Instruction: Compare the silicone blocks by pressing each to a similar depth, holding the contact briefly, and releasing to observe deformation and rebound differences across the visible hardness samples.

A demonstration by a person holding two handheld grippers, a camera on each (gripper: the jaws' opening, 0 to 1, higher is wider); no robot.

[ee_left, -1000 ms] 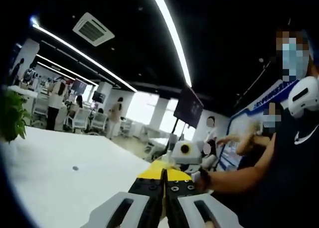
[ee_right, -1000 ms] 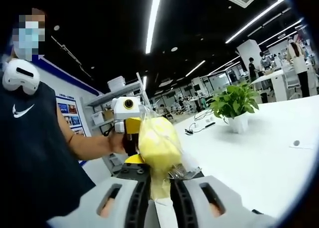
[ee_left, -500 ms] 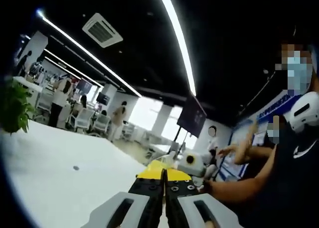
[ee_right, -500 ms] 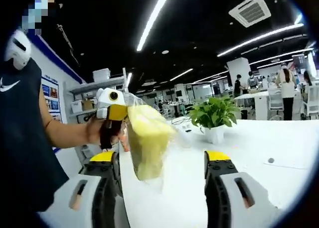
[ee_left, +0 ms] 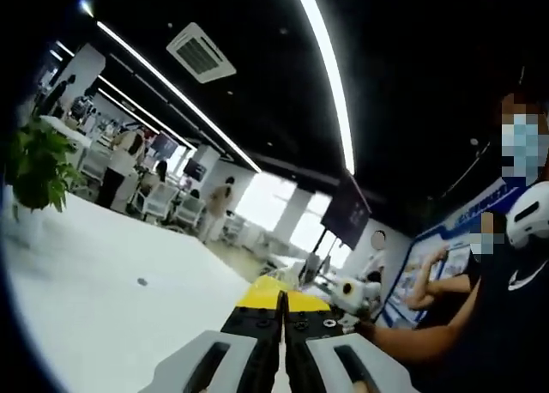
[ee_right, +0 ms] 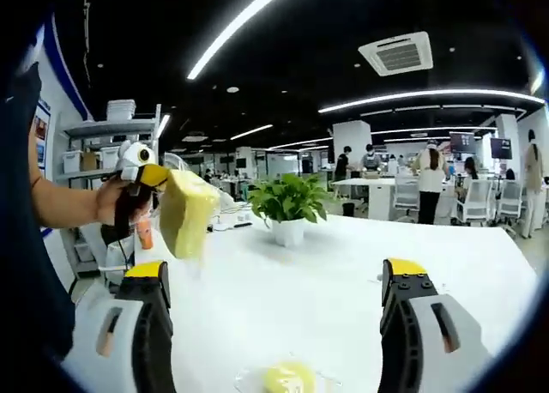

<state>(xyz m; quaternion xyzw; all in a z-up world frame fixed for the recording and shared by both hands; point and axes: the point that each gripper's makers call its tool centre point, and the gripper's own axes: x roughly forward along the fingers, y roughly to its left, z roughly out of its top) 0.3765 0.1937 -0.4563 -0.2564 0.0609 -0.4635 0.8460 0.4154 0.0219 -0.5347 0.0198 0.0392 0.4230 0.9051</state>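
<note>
In the right gripper view, my left gripper (ee_right: 161, 180) comes in from the left in a person's hand, shut on a yellow silicone block (ee_right: 187, 213) in a clear bag that hangs above the white table (ee_right: 369, 273). My right gripper (ee_right: 274, 269) stands open, its jaws wide apart with nothing between them. A second yellow block (ee_right: 287, 378) in a clear wrap lies on the table below them. In the left gripper view, my left gripper (ee_left: 280, 299) has its jaws pressed together, and my right gripper (ee_left: 350, 292) shows small beyond them.
A potted green plant (ee_right: 287, 206) stands mid-table, also seen at the left as the plant (ee_left: 36, 166). A small dark spot (ee_left: 141, 281) marks the white table (ee_left: 86, 264). The person holding the grippers stands at the right; chairs, desks and other people fill the background.
My right gripper has opened and let go of the yellow block. The block now hangs from my left gripper alone, farther away to the left. Both views have swung.
</note>
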